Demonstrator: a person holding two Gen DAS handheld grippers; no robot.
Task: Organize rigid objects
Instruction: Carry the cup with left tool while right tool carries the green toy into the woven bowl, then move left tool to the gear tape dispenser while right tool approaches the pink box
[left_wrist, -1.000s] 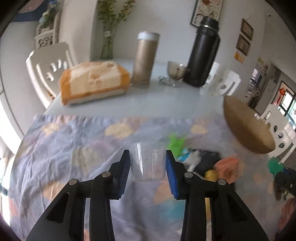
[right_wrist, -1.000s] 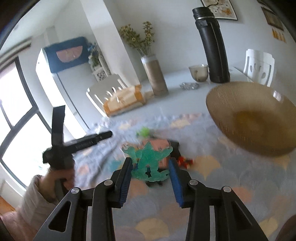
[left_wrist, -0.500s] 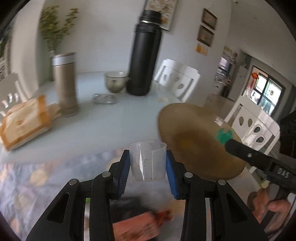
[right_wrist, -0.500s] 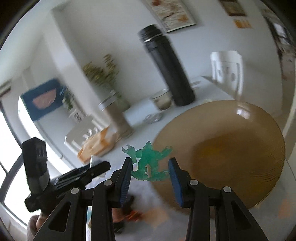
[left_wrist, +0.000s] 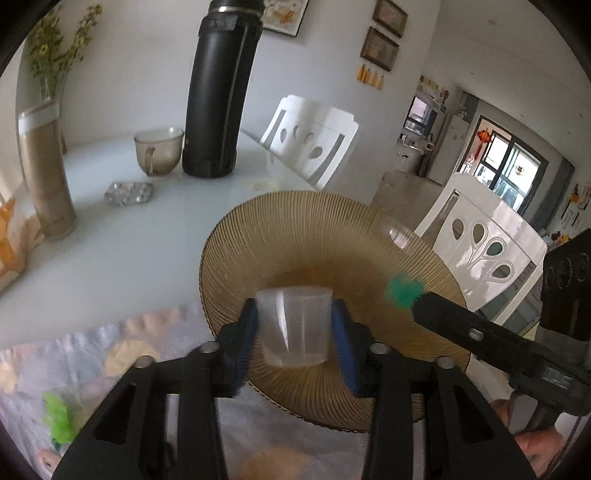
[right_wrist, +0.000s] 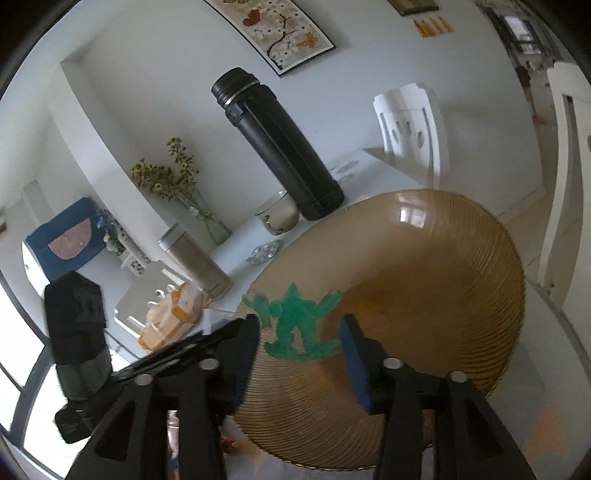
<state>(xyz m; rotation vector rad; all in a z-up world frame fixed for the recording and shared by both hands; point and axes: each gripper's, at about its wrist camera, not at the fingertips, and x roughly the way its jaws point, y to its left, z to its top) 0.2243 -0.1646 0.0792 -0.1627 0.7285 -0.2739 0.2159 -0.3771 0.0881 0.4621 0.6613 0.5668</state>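
Note:
My left gripper (left_wrist: 295, 336) is shut on a clear plastic measuring cup (left_wrist: 293, 326), held upright above the near part of a ribbed amber glass bowl (left_wrist: 295, 229). My right gripper (right_wrist: 301, 332) is shut on a green toy figure (right_wrist: 295, 321) and holds it over the same bowl (right_wrist: 424, 280). In the left wrist view the right gripper comes in from the right, with the green figure (left_wrist: 402, 291) at its tip over the bowl. In the right wrist view the left gripper's body (right_wrist: 77, 325) shows at the left.
A tall black thermos (left_wrist: 221, 88), a glass cup (left_wrist: 159, 149), a tan tumbler (left_wrist: 44, 170) and a foil blister pack (left_wrist: 129, 192) stand on the white table. A patterned cloth (left_wrist: 110, 362) carries a bright green toy (left_wrist: 59, 417). White chairs (left_wrist: 487, 243) stand behind.
Both grippers have swung from the cloth toward the amber bowl, carrying the cup and the green figure. Both now hang over the bowl, closer and lower than half a second ago.

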